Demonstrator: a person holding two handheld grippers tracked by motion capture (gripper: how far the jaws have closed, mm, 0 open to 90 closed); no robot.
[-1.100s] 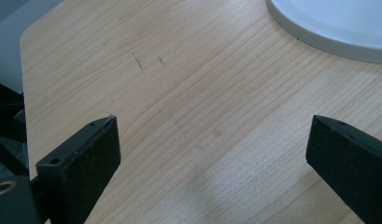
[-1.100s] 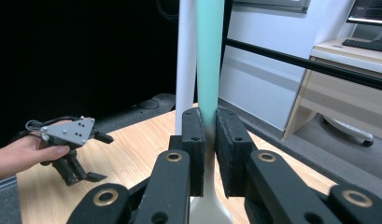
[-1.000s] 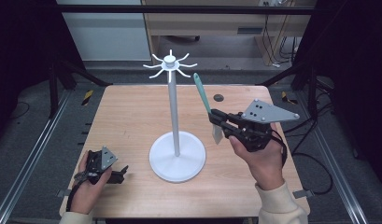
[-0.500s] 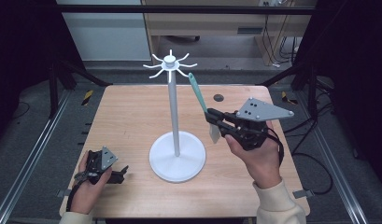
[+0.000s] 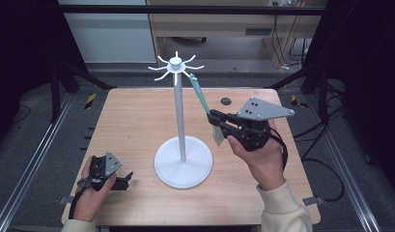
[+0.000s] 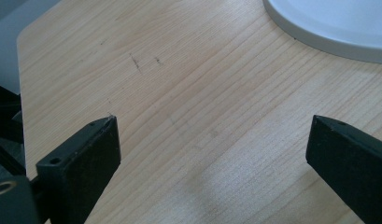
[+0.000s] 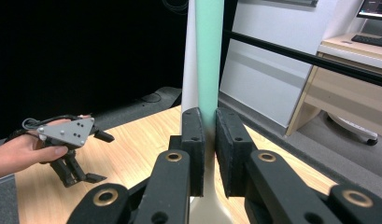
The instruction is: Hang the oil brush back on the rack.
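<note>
Between the jaws of the right gripper sits a mint-green tool with a pale blade, a spatula by the look of it, clamped on its handle. The handle slants up and away from the gripper, and its top end lies right by one prong of the white stand, just under the stand's spoked head; whether it touches the prong cannot be told. The pale blade hangs below the jaws, above the table. In the right gripper view the two black jaws press on the green handle from both sides, with the stand's pole directly behind it.

Well to the left of the stand's round base, the left gripper rests low at the near edge of the table, in the person's left hand. Its jaws stand wide apart over bare wood, with nothing between them, and the rim of the stand's base lies ahead of them.
</note>
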